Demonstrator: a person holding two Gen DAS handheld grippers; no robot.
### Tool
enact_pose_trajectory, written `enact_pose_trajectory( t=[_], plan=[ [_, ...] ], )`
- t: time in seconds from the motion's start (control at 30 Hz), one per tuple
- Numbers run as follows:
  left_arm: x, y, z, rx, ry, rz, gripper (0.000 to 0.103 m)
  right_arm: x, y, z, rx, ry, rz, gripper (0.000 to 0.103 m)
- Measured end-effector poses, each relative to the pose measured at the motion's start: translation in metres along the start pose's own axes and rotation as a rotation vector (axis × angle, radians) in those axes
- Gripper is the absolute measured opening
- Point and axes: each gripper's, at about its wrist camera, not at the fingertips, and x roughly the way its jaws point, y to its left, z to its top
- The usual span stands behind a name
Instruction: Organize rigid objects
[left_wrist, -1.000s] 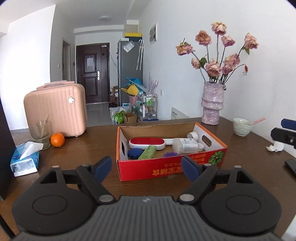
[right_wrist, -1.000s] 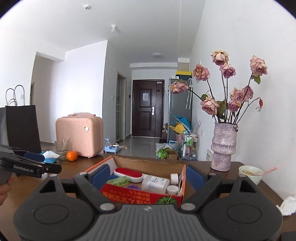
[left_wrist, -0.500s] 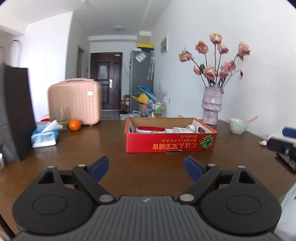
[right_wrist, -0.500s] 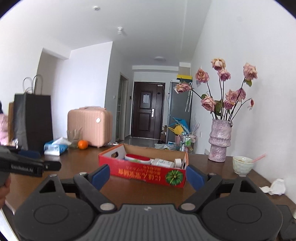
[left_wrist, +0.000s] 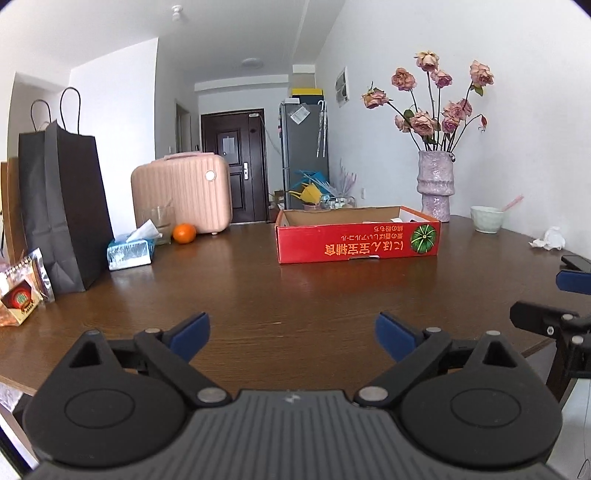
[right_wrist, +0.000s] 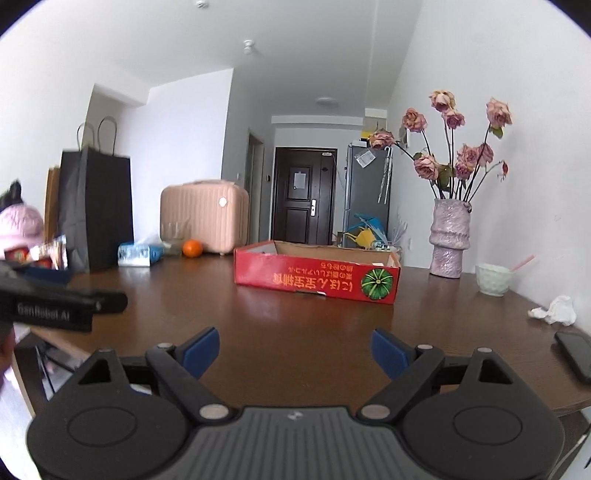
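Observation:
A red cardboard box (left_wrist: 358, 242) (right_wrist: 316, 278) with an open top stands in the middle of the brown table (left_wrist: 258, 295); its contents are hidden behind its near wall from this low angle. My left gripper (left_wrist: 291, 338) hovers low over the table's near edge, well short of the box, its jaws opening with nothing between them. My right gripper (right_wrist: 295, 350) is open and empty too, over the near edge to the right. In the left wrist view the right gripper's finger shows at the right edge; the left gripper's finger (right_wrist: 62, 304) shows at the left in the right wrist view.
A black paper bag (left_wrist: 62, 206), tissue pack (left_wrist: 129, 249), glass (left_wrist: 159, 221), orange (left_wrist: 184, 233) and pink suitcase (left_wrist: 183, 195) line the left and back. A vase of roses (left_wrist: 436, 184), bowl (left_wrist: 487, 218), crumpled tissue (left_wrist: 550, 240) and phone (right_wrist: 574, 354) are on the right.
Both grippers have pulled back from above the box and sunk toward the table's near edge. The box's contents have dropped out of sight. The left jaws have spread wider.

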Motion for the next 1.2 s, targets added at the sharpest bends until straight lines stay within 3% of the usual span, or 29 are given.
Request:
enact_pose_trajectory(
  t=[0.17,0.27,0.33,0.7,1.2],
  plan=[
    [0.002,-0.001,-0.001,0.017,0.005,-0.002,0.098,0.008,0.003,-0.005,0.002,0.044,0.009,0.089],
    [0.002,0.000,0.000,0.008,0.006,-0.008,0.098,0.007,0.002,-0.005,0.000,0.038,0.008,0.091],
    [0.002,0.000,0.000,0.007,0.005,-0.008,0.098,0.006,0.002,-0.004,0.004,0.033,0.007,0.098],
    [0.000,-0.003,-0.006,0.032,-0.032,0.021,0.103,0.005,-0.006,-0.004,0.045,0.012,-0.044,0.102],
    [0.002,0.002,-0.006,-0.003,-0.012,0.008,0.103,0.003,-0.007,-0.006,0.053,0.008,-0.066,0.103]
  ],
)
